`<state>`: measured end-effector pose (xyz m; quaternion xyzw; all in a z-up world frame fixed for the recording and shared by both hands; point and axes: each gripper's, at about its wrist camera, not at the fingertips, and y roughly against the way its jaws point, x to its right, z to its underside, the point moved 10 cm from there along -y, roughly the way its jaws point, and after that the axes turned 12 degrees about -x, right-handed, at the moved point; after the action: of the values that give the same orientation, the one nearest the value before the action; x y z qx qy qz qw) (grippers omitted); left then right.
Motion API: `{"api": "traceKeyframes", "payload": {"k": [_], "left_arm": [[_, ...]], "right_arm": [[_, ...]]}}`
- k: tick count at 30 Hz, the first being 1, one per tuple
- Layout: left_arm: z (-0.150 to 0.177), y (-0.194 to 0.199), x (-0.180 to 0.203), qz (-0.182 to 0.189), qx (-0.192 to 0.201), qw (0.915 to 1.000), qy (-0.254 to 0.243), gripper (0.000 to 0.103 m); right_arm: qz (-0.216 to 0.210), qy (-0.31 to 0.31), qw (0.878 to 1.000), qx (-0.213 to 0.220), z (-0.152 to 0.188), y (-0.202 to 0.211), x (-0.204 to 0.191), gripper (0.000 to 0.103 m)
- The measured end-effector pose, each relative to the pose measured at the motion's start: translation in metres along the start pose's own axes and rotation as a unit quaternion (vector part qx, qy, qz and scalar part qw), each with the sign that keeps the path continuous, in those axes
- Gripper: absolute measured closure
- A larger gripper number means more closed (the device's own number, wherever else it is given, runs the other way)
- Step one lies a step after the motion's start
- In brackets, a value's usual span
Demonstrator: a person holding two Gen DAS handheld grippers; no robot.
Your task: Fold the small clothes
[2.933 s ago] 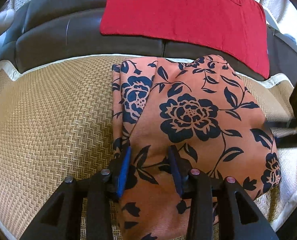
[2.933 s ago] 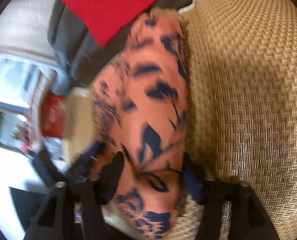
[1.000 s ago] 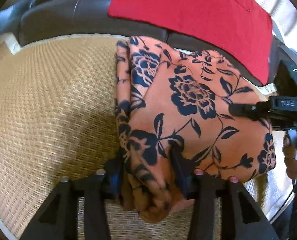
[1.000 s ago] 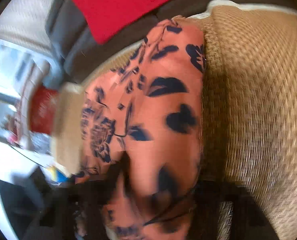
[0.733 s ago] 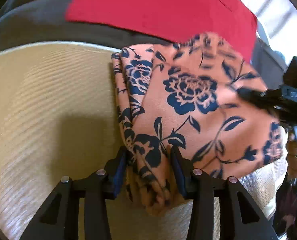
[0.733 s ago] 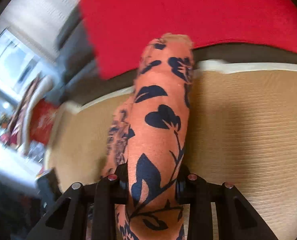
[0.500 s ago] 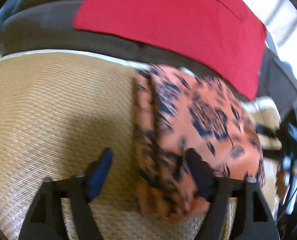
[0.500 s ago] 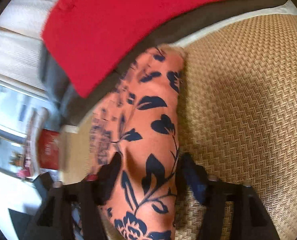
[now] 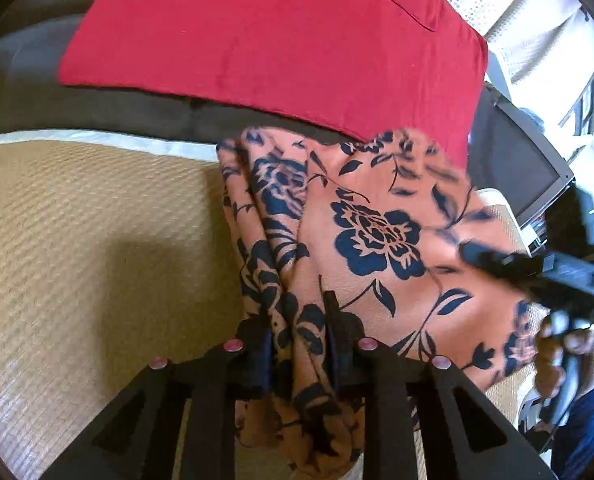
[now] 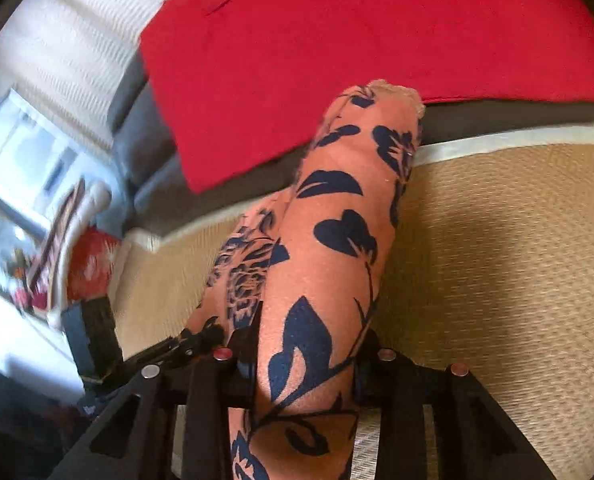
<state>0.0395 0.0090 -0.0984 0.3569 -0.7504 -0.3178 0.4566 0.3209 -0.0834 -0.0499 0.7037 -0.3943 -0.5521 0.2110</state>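
- My left claw [image 9: 299, 344] pinches the floral cloth [image 9: 377, 232] at six o'clock; my right claw [image 10: 305, 364] pinches its other edge.
- Cloth hangs half-folded above the woven mat [image 9: 97, 240].
- Next: lower it flat, then let go.

A home living room is shown. A dark upholstered sofa [image 9: 137, 108] is seen at the back, with a red cushion [image 9: 281, 32] laid against it, and its seat is covered by a woven straw-coloured mat [image 9: 89, 232] edged in pale binding. Sheer white curtains [image 9: 509, 12] are lit from a window (a dark screen [image 9: 513, 172] is glimpsed beside them).
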Motion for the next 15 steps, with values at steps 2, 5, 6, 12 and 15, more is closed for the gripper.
{"api": "traceKeyframes", "payload": {"k": [2, 5, 6, 12, 15], "left_arm": [[0.010, -0.028, -0.009, -0.030, -0.053, 0.9982, 0.007, 0.052], [0.016, -0.008, -0.014, -0.042, -0.025, 0.9988, 0.006, 0.050], [0.017, 0.007, -0.013, -0.049, -0.002, 0.9988, 0.004, 0.050], [0.025, 0.005, -0.037, -0.051, -0.031, 0.9982, -0.003, 0.050], [0.034, -0.008, -0.043, -0.056, -0.062, 0.9963, 0.021, 0.049]], "right_arm": [[0.023, -0.043, 0.999, -0.018, -0.001, -0.011, 0.044, 0.038], [0.020, -0.103, 0.994, -0.007, 0.010, -0.020, 0.077, 0.036], [0.027, -0.109, 0.993, 0.021, 0.011, -0.008, 0.074, 0.034], [-0.038, -0.034, 0.996, 0.073, 0.013, 0.029, -0.005, 0.020], [-0.041, -0.002, 0.999, 0.010, 0.032, 0.000, -0.011, 0.019]]}}
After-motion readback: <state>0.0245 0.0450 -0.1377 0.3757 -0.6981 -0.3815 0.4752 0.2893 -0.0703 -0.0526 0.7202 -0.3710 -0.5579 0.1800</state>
